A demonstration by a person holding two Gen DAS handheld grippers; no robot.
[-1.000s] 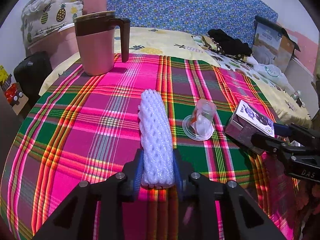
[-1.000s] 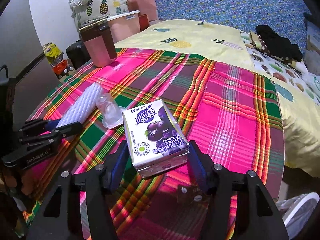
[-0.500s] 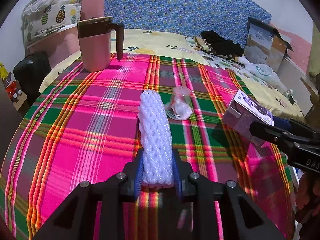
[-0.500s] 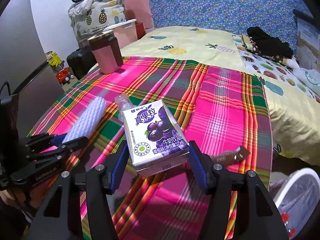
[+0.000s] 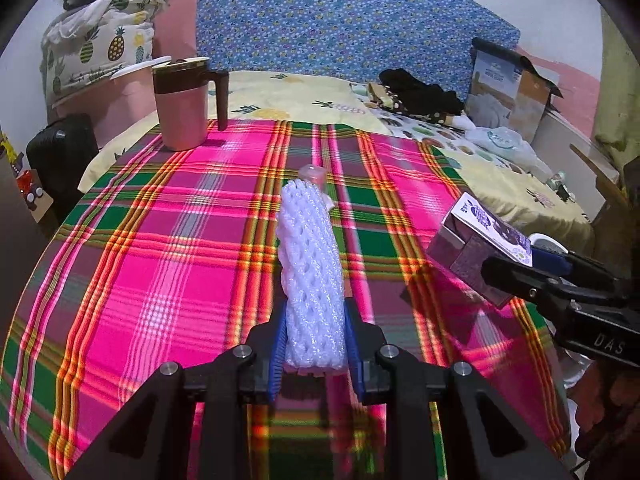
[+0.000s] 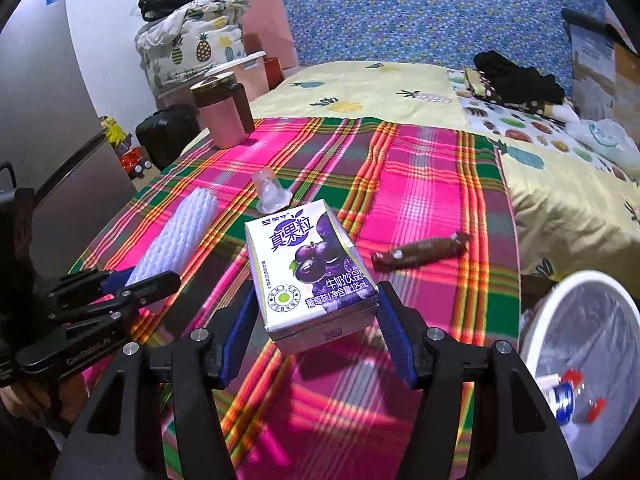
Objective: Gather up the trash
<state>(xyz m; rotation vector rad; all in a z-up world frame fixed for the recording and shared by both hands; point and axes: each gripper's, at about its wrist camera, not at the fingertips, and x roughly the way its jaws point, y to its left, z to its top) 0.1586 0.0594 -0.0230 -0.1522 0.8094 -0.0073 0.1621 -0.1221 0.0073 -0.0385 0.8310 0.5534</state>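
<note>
Gripping white foam net sleeve by near end, left tongs narrow, sleeve raised over plaid desk. Right tongs wide, clamped on purple milk carton, also off desk. Clear plastic cup and brown wrapper lying on desk. White bin beside desk edge, lower right.

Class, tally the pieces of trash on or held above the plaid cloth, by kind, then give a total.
Foam net sleeve: 1
Drink carton: 1
Clear plastic cup: 1
Brown wrapper: 1
Total: 4
</note>
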